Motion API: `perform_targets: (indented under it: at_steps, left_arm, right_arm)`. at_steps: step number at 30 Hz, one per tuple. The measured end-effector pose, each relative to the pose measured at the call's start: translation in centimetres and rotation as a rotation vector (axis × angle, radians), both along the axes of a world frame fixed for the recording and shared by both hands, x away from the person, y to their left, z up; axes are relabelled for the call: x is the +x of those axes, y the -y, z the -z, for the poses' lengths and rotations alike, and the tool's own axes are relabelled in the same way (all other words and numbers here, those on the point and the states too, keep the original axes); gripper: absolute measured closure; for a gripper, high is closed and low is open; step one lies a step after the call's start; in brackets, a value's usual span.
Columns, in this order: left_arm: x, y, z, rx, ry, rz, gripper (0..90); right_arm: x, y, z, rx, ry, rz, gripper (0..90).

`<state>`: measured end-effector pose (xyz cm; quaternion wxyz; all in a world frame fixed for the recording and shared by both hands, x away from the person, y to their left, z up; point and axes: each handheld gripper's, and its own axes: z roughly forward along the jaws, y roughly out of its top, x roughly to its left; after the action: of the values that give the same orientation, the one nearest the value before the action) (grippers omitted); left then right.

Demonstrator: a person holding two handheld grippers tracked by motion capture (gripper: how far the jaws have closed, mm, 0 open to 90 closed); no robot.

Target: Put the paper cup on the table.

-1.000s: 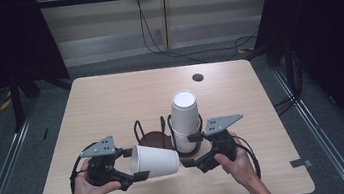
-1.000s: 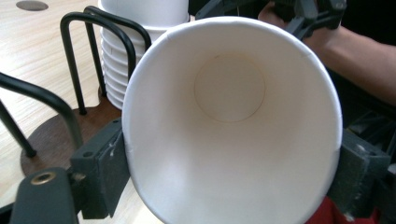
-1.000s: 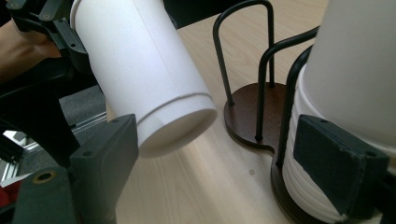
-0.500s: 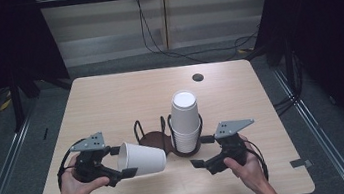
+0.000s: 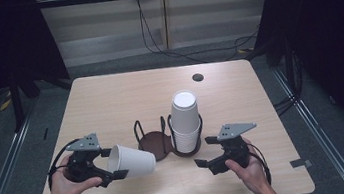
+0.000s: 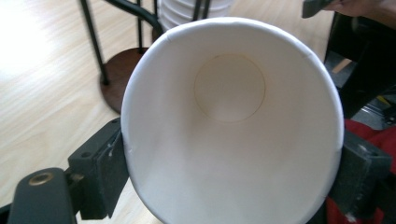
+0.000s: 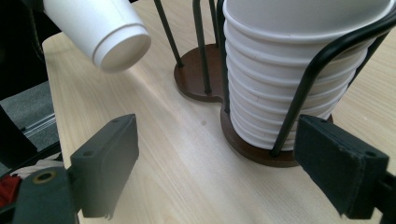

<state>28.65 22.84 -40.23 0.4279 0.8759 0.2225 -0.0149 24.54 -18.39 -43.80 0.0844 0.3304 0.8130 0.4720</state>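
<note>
Both hands have drifted apart since a second ago: the left gripper [image 5: 111,166] has carried its paper cup [image 5: 131,161] off to the left of the cup holder [image 5: 155,143], and the right gripper [image 5: 206,152] has backed away from the stack of cups [image 5: 185,121] toward the near edge of the table [image 5: 109,92]. That cup is pinched across its rim between the left claw's two pads, lying on its side with its mouth facing back at the claw and its base pointing out ahead toward the holder (from the left gripper view you look straight down inside it). Grabbing it at the rim probably keeps the base free, so it could go bottom-first into the empty ring of the holder, which sits just ahead of the claw and a bit to the side. Its jaws have eased open slightly within the last second, yet the pads are still pressed on the cup wall. Right claw is spread wide with nothing in it, stack just ahead of its jaws, likely parked there after steadying the pile.
</note>
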Motion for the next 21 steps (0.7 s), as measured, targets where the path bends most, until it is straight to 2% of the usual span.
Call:
perform_targets:
  at_steps: [7, 9, 10, 11, 12, 15, 18, 20, 21]
  left_arm:
    - [0.5, -1.5, -0.5, -0.001, -0.006, -0.042, 13.9]
    - [0.6, -2.0, -0.7, 0.011, 0.002, -0.057, 13.8]
    - [0.7, -2.6, -0.8, 0.001, 0.020, -0.080, 13.8]
    - [0.7, -2.6, -0.8, 0.001, 0.020, -0.080, 13.6]
    - [0.7, -3.2, -1.0, -0.005, 0.024, -0.101, 13.6]
    - [0.6, -3.6, -1.1, -0.005, 0.026, -0.112, 13.7]
    - [0.7, -4.6, -1.3, 0.033, 0.040, -0.133, 13.7]
    - [0.8, -4.8, -1.4, 0.038, 0.034, -0.143, 13.6]
    - [0.9, -5.2, -1.4, 0.057, 0.037, -0.155, 13.6]
  right_arm:
    - [-0.1, 0.1, 0.0, -0.003, 0.008, 0.019, 14.4]
    - [-0.2, 0.2, -0.1, -0.005, 0.012, 0.023, 14.5]
    - [-0.2, 0.3, -0.1, 0.002, 0.013, 0.021, 14.4]
    - [-0.2, 0.3, -0.1, 0.002, 0.013, 0.021, 14.4]
    - [-0.3, 0.4, -0.1, 0.020, 0.013, -0.002, 14.4]
    - [-0.3, 0.4, -0.1, 0.017, 0.021, 0.002, 14.4]
    - [-0.3, 0.5, -0.2, 0.023, 0.020, 0.011, 14.3]
    - [-0.3, 0.6, -0.2, 0.023, 0.021, 0.014, 14.4]
    - [-0.3, 0.6, -0.2, 0.028, 0.020, 0.011, 14.4]
